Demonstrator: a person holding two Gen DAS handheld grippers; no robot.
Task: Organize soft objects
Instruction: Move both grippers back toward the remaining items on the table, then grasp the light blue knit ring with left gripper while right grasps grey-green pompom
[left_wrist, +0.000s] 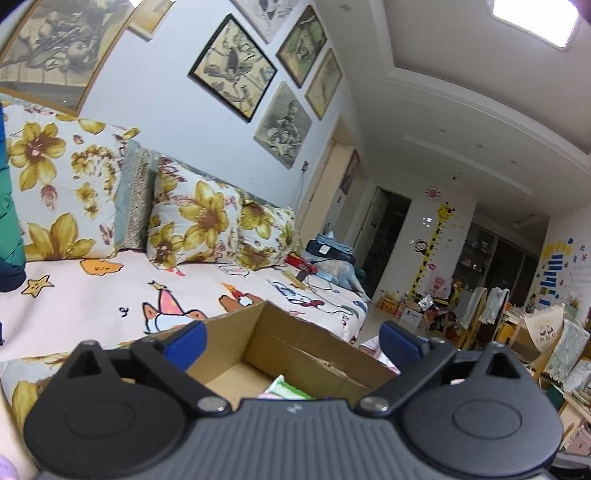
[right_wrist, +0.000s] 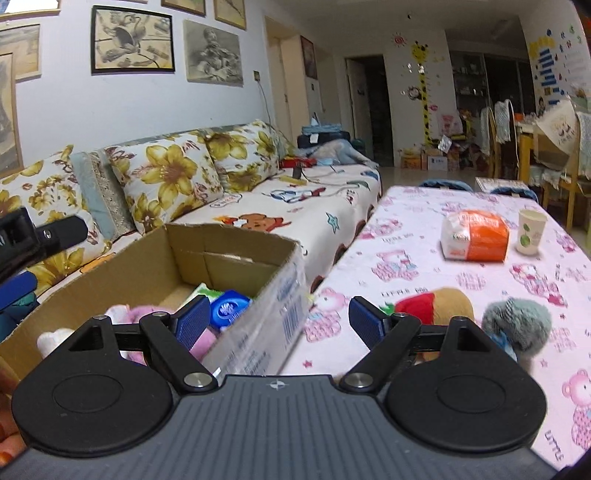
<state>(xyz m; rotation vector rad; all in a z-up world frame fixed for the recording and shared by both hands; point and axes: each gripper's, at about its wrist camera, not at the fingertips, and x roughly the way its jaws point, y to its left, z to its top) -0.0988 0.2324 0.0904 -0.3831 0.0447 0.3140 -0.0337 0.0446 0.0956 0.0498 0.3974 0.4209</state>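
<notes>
Both the left gripper (left_wrist: 291, 338) and right gripper (right_wrist: 279, 317) are held apart and empty. 2 plush toys, the red-and-tan one (right_wrist: 436, 304) and grey one (right_wrist: 517, 325), lie near right of the cardboard box (right_wrist: 258, 295). Being light and squashy, they are best pinched mid-body.

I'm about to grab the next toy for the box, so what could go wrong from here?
1. The paper cup stands right beside the orange tissue pack; reaching for the pack might tip it.
2. The cardboard box sits at the table's edge by the sofa; a nudge from the open right gripper could shift it off.
3. The grey plush lies partly behind the gripper's body, so aiming is harder.
</notes>
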